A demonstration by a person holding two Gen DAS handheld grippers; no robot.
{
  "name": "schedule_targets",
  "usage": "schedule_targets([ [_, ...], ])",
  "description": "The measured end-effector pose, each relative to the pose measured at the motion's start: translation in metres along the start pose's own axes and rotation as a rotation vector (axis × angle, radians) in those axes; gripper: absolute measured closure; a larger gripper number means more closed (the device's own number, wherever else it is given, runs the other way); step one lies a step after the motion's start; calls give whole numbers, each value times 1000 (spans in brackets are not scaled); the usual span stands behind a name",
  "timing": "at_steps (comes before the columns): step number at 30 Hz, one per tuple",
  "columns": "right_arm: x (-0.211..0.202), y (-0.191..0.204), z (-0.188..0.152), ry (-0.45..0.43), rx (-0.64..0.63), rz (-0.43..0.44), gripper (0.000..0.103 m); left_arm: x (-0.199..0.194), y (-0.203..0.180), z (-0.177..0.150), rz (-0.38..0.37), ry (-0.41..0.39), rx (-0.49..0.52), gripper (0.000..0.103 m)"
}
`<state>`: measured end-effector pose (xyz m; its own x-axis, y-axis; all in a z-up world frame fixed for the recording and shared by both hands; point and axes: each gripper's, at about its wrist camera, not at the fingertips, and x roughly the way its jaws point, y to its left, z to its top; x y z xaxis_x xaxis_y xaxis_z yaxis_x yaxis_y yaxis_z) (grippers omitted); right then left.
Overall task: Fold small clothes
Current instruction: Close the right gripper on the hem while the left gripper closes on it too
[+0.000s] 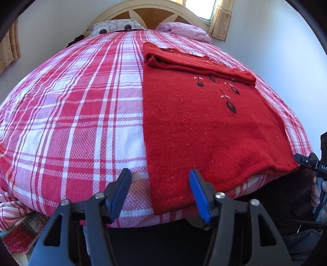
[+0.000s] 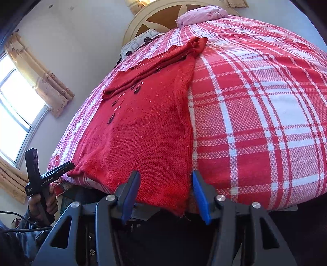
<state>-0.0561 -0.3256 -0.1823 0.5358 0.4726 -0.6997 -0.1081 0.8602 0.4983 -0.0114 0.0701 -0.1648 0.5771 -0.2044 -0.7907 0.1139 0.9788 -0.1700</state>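
Note:
A red knit sweater (image 1: 196, 114) with black leaf embroidery lies flat on the plaid bed, its sleeves folded across the top; it also shows in the right wrist view (image 2: 147, 131). My left gripper (image 1: 160, 176) is open, its jaws set either side of the sweater's near left hem corner. My right gripper (image 2: 165, 178) is open, its jaws set either side of the near right hem corner. In the left wrist view the right gripper (image 1: 304, 161) sits at the sweater's other hem corner. In the right wrist view the left gripper (image 2: 61, 167) sits at the far hem corner.
The bed has a red and white plaid cover (image 1: 71, 114) and a cream headboard (image 1: 143, 14). A patterned pillow (image 1: 114, 26) and a pink pillow (image 1: 184, 30) lie at the head. A curtained window (image 2: 16, 106) is on the wall.

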Motion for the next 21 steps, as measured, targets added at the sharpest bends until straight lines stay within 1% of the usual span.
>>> schedule_targets([
  [1,0,0,0,1,-4,-1,50,0,-1,0,-7,3,0,51],
  [4,1,1,-1,-1,-14,-7,50,0,-3,-1,-15,4,4,53],
  [6,0,2,-2,-4,-17,-18,56,0,-3,-2,-13,3,-1,53],
  [8,1,-1,-2,-6,-11,-33,73,-1,-1,-1,-23,13,-13,56],
  [10,0,-8,-2,-7,17,-19,77,-1,-1,-1,-26,26,-16,56],
  [13,-1,-9,-2,-8,22,-10,78,-1,-2,-2,-30,23,-15,56],
  [14,-1,-7,-2,-8,12,-11,78,-2,-3,-3,-28,21,-10,58],
  [15,0,-5,-2,-6,3,-4,78,-2,-4,-3,-32,20,-5,68],
  [16,1,-4,-3,-1,-2,1,78,-2,-5,-3,-39,22,-2,74],
  [18,2,-2,-3,0,-14,-4,78,-1,-5,-4,-47,21,6,75],
  [19,2,-4,-3,0,-12,-6,82,0,-5,-4,-49,17,11,75],
  [20,2,-5,-3,-1,-5,-7,88,-1,-4,-5,-58,9,10,75],
  [21,2,-9,-3,-3,8,-4,91,-1,-1,-5,-73,2,-2,76],
])
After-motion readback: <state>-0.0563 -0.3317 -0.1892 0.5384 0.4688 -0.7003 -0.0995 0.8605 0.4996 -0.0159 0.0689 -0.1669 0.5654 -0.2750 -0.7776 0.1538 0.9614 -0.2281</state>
